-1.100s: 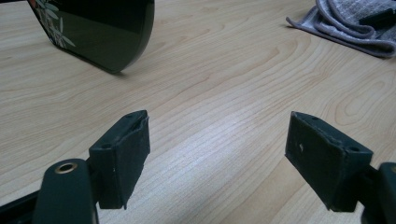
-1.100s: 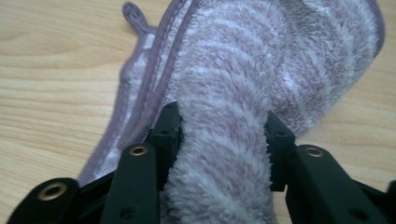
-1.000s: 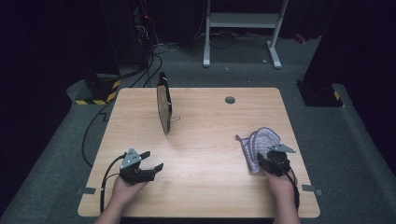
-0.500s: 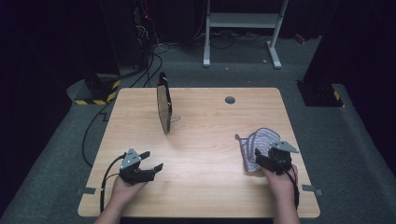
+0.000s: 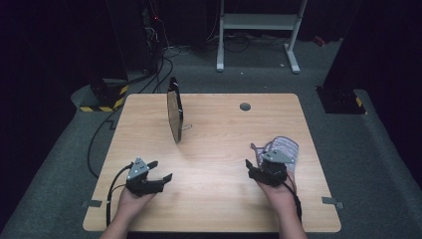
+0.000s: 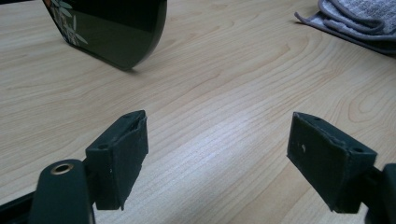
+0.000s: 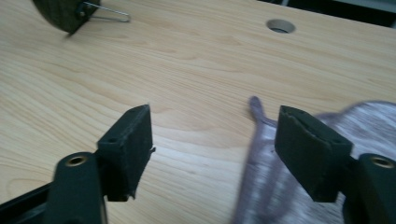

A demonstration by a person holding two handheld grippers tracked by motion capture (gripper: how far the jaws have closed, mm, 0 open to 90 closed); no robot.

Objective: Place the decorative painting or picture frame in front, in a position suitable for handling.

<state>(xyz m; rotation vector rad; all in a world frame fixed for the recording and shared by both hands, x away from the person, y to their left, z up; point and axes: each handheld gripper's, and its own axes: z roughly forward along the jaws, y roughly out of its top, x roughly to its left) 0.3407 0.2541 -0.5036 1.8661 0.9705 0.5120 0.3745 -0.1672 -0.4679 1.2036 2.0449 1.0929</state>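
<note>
A grey striped cloth (image 5: 286, 147) (image 6: 359, 18) (image 7: 266, 177) lies crumpled on the right of the wooden table (image 5: 219, 199). My right gripper (image 5: 250, 169) (image 7: 215, 126) hovers at the cloth's left edge. It is open: its jaws have just spread wide and eased in a little, with bare wood between them. One jaw hangs over the cloth without pressing it. A round dark disc (image 5: 174, 117) (image 6: 116, 28) (image 7: 58, 11) stands on edge on a wire prop at the table's back left. My left gripper (image 5: 160, 170) (image 6: 219, 135) rests open at the front left, nothing in it.
A round cable hole (image 5: 245, 106) (image 7: 280, 25) sits near the table's far edge. Bare wood lies between the two grippers. Behind the table, a white metal frame (image 5: 259, 30) and cables lie on the dark floor.
The right gripper has let go of the cloth, opened, and drawn left and up off it. The cloth has settled on the table. The left gripper has not moved.
</note>
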